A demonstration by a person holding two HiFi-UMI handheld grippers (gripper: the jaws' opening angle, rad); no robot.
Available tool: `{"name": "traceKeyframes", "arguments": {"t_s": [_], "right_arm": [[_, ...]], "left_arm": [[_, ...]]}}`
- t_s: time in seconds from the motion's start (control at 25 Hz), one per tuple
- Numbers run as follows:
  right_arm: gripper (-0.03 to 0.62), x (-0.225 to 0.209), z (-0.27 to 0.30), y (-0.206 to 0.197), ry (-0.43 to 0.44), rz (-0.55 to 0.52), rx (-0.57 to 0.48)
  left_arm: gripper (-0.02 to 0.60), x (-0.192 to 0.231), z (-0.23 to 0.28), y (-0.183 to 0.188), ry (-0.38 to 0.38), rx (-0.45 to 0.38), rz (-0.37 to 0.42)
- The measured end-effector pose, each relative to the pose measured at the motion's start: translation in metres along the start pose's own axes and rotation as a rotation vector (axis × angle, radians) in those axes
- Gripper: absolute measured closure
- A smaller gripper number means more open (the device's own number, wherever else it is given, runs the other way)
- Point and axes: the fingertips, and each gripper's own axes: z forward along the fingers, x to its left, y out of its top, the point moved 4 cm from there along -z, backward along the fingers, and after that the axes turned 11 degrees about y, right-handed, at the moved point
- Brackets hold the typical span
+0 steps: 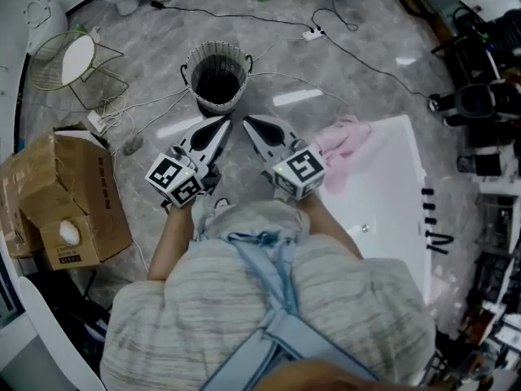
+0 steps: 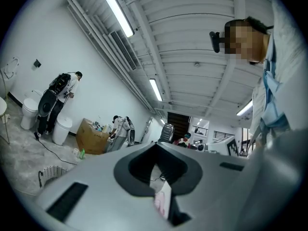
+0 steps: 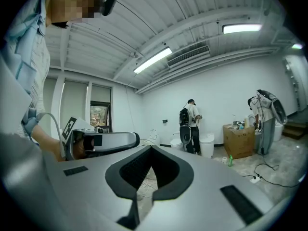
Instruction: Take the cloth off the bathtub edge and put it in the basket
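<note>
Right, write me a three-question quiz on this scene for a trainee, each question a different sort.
1. True or false: the pink cloth already lies in the basket.
2. Which gripper is nearer the cloth on the bathtub edge? A. left gripper B. right gripper
3. Fill in: both grippers' jaws are ____, with nothing held.
Key: 1 false; 2 B; 3 shut.
</note>
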Motion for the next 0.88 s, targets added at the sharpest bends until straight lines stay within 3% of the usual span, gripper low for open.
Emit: {"name": "traceKeyframes", "arguments": {"t_s": [0.52, 0.88], "right_arm": [[0.591, -0.107, -0.085, 0.000, -0.070, 0.044, -0.025], [0.591, -0.162, -0.134, -0.010, -0.122, 0.064, -0.047]], "left_arm": [[0.578, -0.052, 0.111, -0.032, -0.068, 0.060, -0.019], [0.578, -0.087, 0.181, -0.065, -0.137, 0.145, 0.012]]}}
